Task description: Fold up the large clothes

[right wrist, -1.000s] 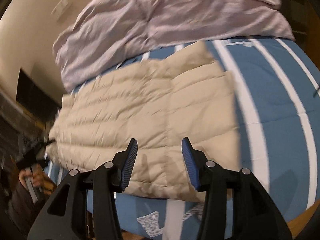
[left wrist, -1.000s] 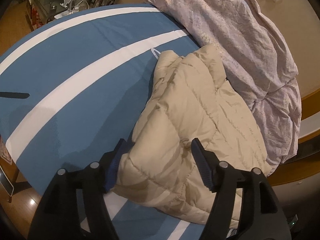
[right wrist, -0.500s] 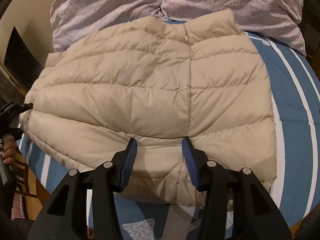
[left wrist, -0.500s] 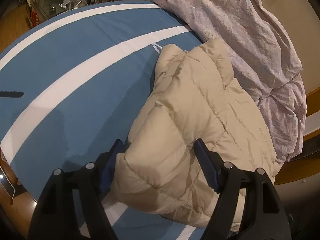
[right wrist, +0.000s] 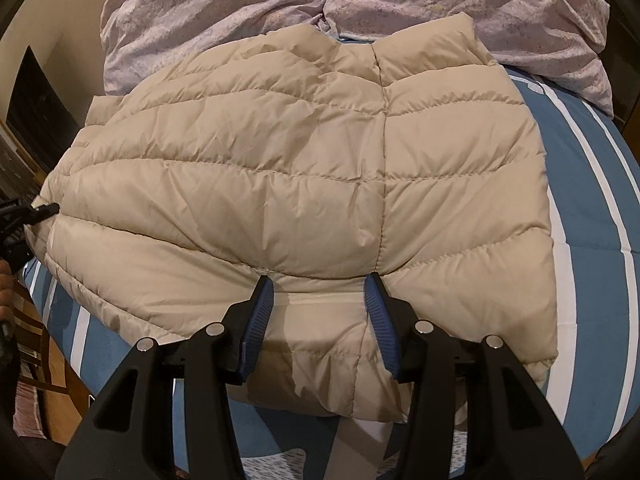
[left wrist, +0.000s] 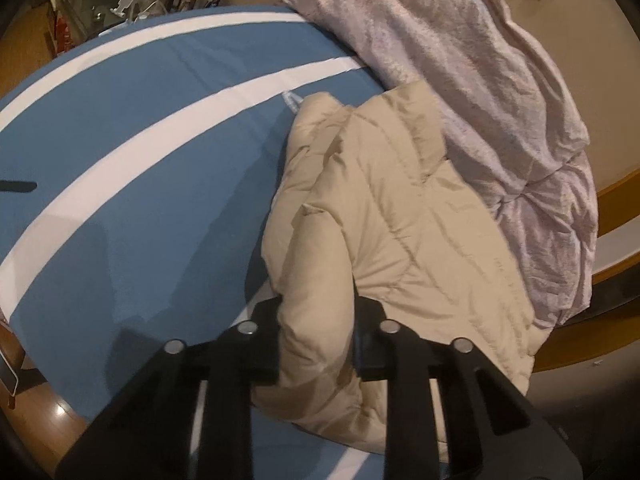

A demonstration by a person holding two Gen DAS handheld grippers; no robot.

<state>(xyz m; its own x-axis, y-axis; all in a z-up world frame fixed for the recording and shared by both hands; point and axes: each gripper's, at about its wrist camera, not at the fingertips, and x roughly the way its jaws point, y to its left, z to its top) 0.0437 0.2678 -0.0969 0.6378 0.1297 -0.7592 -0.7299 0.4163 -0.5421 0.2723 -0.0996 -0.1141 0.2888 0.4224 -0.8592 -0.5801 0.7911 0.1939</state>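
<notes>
1. Lying on the blue-and-white striped bed cover [right wrist: 592, 208], beige quilted puffer jacket [right wrist: 304, 184] already doubled into a thick rectangle, far edge touching the rumpled pink duvet [right wrist: 400, 0] at 12 o'clock.
2. Closing on a bunched corner of that jacket, left gripper [left wrist: 316, 332]: jaws narrow, padding squeezed between them and bulging above, pads pressing the fabric.
3. Hovering at the near hem in the right wrist view, right gripper [right wrist: 318, 304]: jaws about half apart, blue pads astride the hem at 6 o'clock, nothing pinched yet as far as can be seen.
4. Judging progress: sleeves appear tucked away and at least one fold looks made; likely left are one more fold across the body, then squaring the puffy bundle.
5. Seeing no container near the jacket; only a glass-topped stand with small clutter [left wrist: 120, 0] at 11 o'clock in the left wrist view, contents too small to tell.
6. Showing at 9 o'clock in the right wrist view, black tip of the other gripper at the jacket's corner, beside part of a hand [right wrist: 6, 280].
</notes>
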